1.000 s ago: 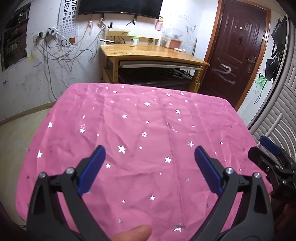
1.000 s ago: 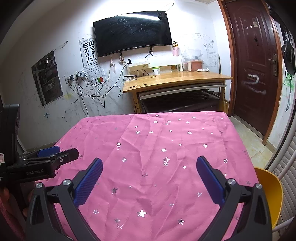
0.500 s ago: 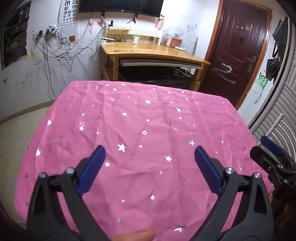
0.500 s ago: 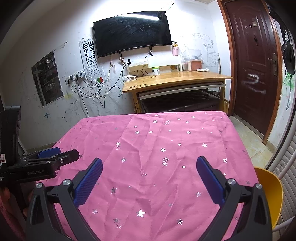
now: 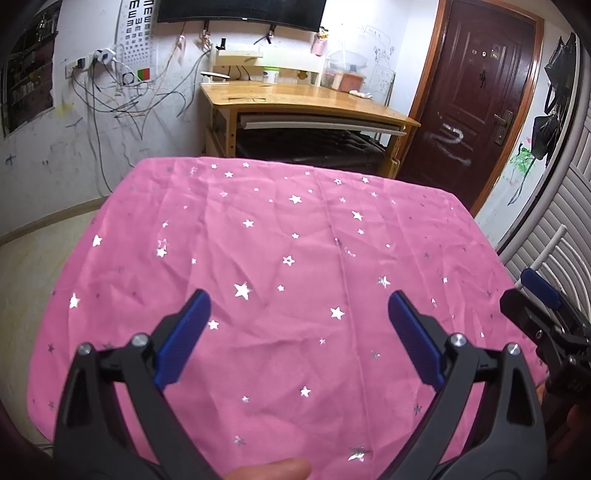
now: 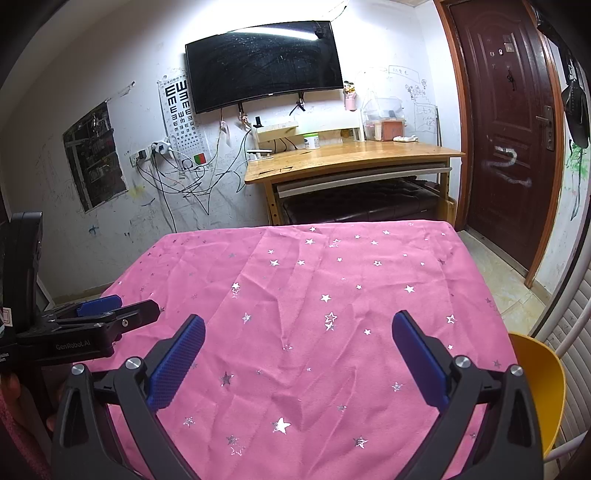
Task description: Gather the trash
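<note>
1. Tablecloth [image 5: 295, 280]: pink, creased, silver stars; no trash visible on it.
2. Left gripper [image 5: 297, 314]: above tablecloth's near edge, jaws spread wide, holding nothing.
3. Right gripper [image 6: 297, 332]: likewise wide apart, nothing held.

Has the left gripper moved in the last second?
Yes, slightly. In its own view the wooden desk sits lower and more television shows, so the open left gripper has tilted up.

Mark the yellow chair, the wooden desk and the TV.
yellow chair [image 6: 539, 373], right wrist view, on its seat shell.
wooden desk [image 6: 354, 157], right wrist view, on its top.
TV [image 6: 264, 64], right wrist view, mid-screen.
</note>
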### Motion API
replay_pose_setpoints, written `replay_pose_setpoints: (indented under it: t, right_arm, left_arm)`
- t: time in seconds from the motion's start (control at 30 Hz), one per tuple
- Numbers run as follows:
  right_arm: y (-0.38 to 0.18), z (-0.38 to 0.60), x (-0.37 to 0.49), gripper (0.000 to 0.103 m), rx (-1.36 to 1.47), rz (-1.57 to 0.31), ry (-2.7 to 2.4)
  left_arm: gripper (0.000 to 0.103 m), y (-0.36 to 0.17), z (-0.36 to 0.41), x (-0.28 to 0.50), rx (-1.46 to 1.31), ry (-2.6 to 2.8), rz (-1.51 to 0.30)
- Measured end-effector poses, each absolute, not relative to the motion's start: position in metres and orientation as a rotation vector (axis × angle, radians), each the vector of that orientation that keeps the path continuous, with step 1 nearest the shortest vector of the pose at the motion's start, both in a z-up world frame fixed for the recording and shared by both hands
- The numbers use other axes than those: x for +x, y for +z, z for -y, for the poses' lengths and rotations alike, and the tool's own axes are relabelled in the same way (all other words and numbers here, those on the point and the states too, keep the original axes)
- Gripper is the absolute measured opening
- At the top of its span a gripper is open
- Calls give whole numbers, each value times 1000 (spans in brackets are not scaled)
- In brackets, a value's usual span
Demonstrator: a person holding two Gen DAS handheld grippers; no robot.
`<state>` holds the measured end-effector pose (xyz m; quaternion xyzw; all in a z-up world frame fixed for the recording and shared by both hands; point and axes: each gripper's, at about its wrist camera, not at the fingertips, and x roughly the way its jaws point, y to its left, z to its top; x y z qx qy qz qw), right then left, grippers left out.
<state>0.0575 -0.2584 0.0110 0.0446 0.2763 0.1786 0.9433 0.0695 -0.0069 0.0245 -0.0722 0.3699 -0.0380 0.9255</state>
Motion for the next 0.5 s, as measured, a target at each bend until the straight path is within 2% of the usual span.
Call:
replay_pose_setpoints:
  t: [0.5]
  right_arm:
    - [10, 258, 58, 95, 91, -566, 366]
  left_arm:
    - [93, 23, 8, 69, -149, -81, -764]
